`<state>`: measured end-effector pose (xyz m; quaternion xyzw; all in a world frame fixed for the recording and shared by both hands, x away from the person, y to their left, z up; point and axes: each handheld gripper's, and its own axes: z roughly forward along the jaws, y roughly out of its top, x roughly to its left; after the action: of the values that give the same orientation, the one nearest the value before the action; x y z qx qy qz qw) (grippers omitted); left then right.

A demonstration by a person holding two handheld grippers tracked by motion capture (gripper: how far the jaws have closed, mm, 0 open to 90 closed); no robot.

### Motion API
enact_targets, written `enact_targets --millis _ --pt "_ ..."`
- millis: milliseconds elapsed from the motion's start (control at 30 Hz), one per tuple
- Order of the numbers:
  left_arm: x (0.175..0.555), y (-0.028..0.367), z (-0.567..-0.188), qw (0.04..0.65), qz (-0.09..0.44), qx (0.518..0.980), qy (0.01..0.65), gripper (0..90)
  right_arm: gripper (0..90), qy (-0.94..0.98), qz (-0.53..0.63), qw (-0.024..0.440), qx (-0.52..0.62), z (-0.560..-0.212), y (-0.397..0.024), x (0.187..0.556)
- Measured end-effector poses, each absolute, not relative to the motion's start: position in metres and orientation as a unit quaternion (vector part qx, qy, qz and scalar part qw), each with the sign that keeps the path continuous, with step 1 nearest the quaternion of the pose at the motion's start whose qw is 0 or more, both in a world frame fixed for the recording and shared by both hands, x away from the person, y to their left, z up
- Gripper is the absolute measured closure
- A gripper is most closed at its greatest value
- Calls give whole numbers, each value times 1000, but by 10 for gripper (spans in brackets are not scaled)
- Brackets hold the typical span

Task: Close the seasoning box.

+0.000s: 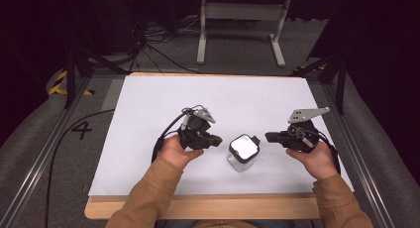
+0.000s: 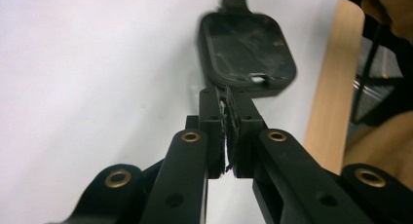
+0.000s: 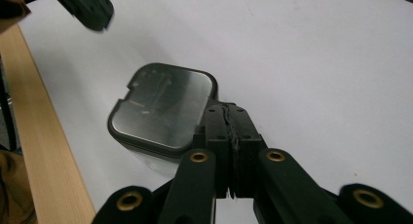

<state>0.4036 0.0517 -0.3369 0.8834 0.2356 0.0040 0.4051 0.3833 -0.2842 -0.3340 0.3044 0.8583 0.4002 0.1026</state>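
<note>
lidded jar [image 1: 243,152] – white table [image 1: 148,114], hand-held grippers flanking

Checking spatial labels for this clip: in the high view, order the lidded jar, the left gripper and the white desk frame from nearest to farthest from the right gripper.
1. Jar, just left of the right gripper.
2. Left gripper, beyond the jar.
3. Desk frame, on the floor past the table's far edge.

A white-topped counter [image 1: 148,119] with a bare wooden strip along its lower edge occupies the middle of the frame. One clear square jar [image 1: 243,152] (dark-rimmed lid on top) stands lower centre, just right.
</note>
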Motion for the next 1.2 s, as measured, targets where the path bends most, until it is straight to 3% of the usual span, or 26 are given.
enact_targets --millis 300,600,1200 --pt "413 82 -330 446 31 850 280 842 895 879 361 74 303 -355 -294 393" --pt "415 84 -333 446 31 847 287 832 895 894 346 42 281 -380 -283 400" --pt "408 89 -339 438 31 849 295 829 895 898 330 47 288 -397 -267 414"
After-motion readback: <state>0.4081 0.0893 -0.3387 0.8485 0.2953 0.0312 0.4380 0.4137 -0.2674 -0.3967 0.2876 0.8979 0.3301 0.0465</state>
